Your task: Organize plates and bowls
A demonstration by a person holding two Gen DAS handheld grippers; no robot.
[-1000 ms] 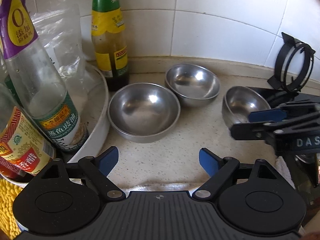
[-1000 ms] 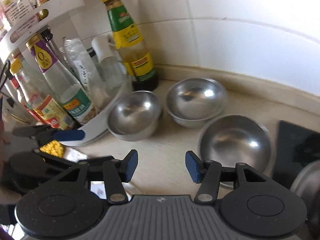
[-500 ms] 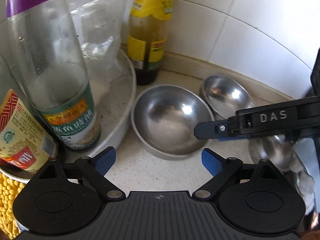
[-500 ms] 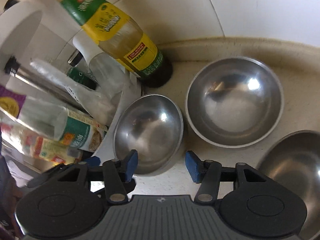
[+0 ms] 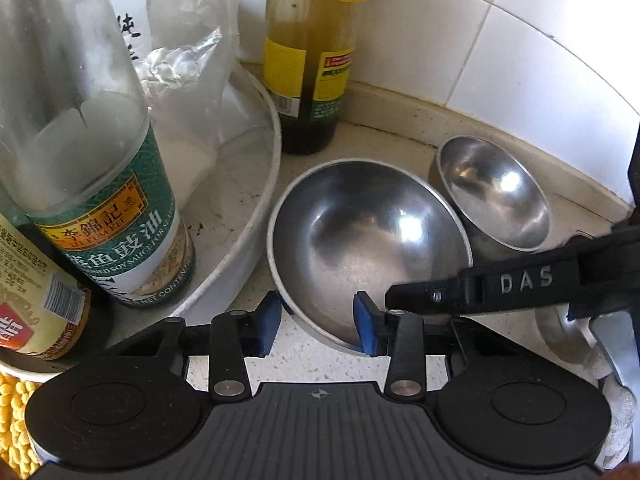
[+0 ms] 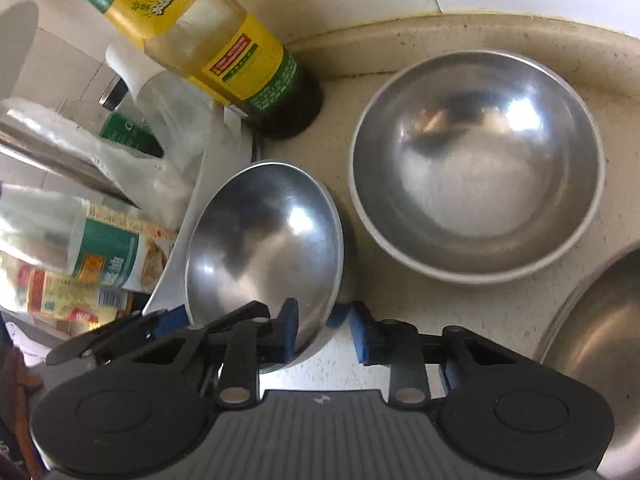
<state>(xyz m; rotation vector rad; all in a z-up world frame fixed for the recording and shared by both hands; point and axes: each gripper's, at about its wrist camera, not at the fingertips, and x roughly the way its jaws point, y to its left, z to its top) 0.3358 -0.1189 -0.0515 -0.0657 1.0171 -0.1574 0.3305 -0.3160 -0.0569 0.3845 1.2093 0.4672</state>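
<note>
A steel bowl [image 5: 368,240] sits beside the white tray; in the right wrist view the same bowl [image 6: 260,240] looks tipped. My left gripper [image 5: 316,326] straddles its near rim, one blue pad outside and one inside. Its jaws are closing and both pads seem to touch the wall. My right gripper [image 6: 325,334] is shut on the same rim further right, left pad inside and right pad outside. One of its fingers [image 5: 480,288] reaches in from the right. A second steel bowl [image 5: 496,192] [image 6: 476,168] stands behind, and a third bowl [image 6: 600,340] lies at the right edge.
The round white tray [image 5: 256,216] on the left holds a soy sauce bottle [image 5: 108,200], another bottle and a plastic bag [image 5: 180,60]. A yellow-labelled bottle [image 5: 308,60] [image 6: 224,40] stands against the tiled wall just behind the bowls. A yellow cloth [image 5: 12,420] is at the lower left.
Both grippers have come down and forward to the bowl by the tray. Their jaws, open wide before, have closed in around its near rim, and the right gripper swung left to reach it.
</note>
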